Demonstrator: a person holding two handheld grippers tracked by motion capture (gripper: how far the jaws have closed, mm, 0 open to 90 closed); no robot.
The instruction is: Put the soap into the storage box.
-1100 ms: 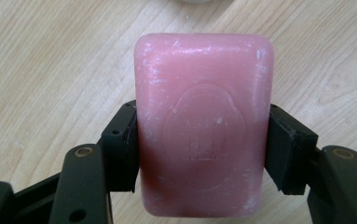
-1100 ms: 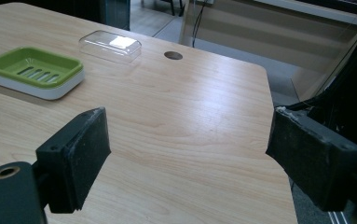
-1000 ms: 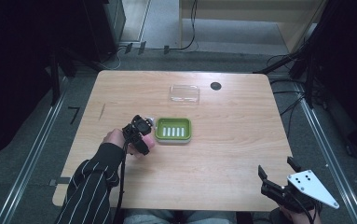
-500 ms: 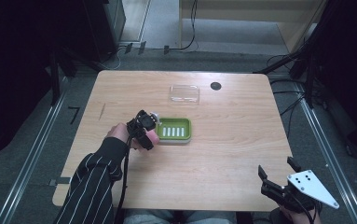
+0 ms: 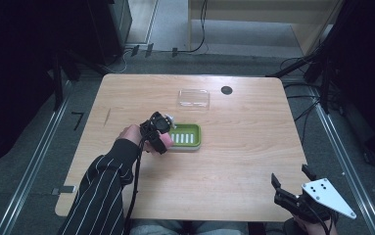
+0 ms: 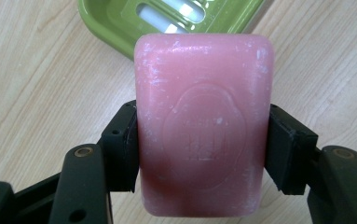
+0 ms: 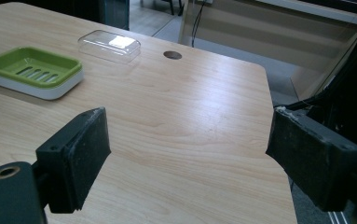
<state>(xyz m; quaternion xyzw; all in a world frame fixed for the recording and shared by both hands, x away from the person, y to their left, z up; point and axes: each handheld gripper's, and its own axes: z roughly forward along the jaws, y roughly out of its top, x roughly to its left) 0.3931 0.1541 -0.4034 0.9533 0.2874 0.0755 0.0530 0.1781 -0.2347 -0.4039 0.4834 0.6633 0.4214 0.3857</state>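
A pink bar of soap (image 6: 204, 126) with an embossed seal is clamped between the two black jaws of my left gripper (image 6: 202, 140), held just above the wood. In the high view the left gripper (image 5: 159, 133) hovers at the left edge of the green soap dish (image 5: 185, 137), the pink soap (image 5: 166, 140) peeking out beside it. The dish's slotted green tray (image 6: 167, 18) lies right beyond the soap. My right gripper (image 5: 292, 188) rests at the table's near right corner, jaws wide apart with nothing between them (image 7: 190, 154). It sees the green dish (image 7: 31, 70) far off.
A clear plastic lid (image 5: 193, 98) lies behind the dish, also seen as the lid (image 7: 109, 45). A dark round hole (image 5: 226, 90) sits near the table's far edge. Bare wood (image 5: 244, 147) stretches between the dish and the right gripper.
The left gripper has carried the soap rightward, from a little left of the dish to its left edge. The right gripper has stayed put.
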